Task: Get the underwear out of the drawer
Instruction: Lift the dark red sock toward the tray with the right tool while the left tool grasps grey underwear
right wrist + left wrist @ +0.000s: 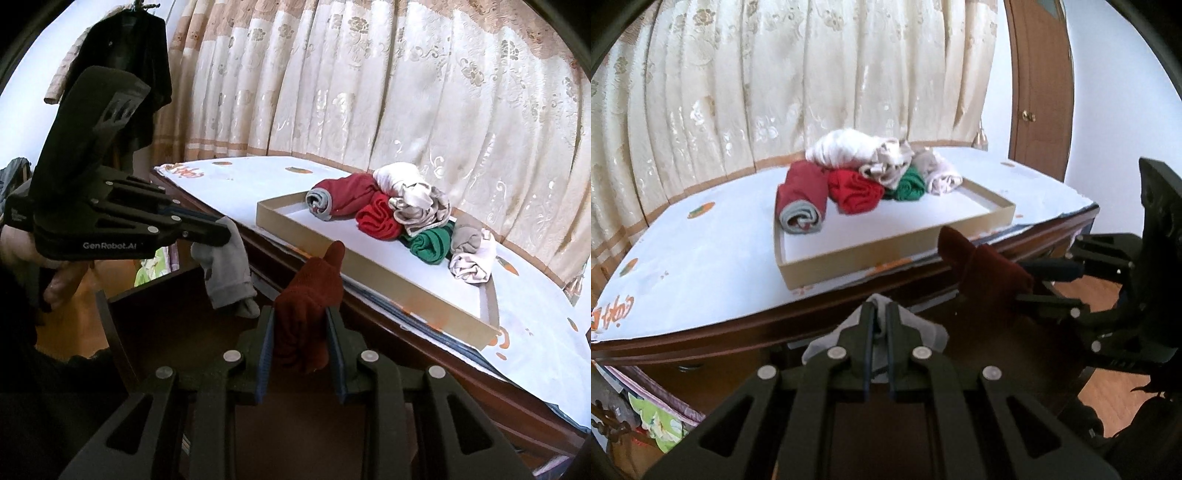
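Both tongs were up from the open drawer (155,314) with a catch: the left tongs (881,317) clamped tight on a grey underwear piece (229,269), the right tongs (299,332) pinching a dark red underwear piece (310,295). Each hung clear of the drawer, likely bound for the cardboard tray (857,254) at twelve o'clock on the tabletop (701,258), where rolled underwear (849,177) sat heaped.

Drawer (155,314) interior dark; hand (55,273) mostly hidden
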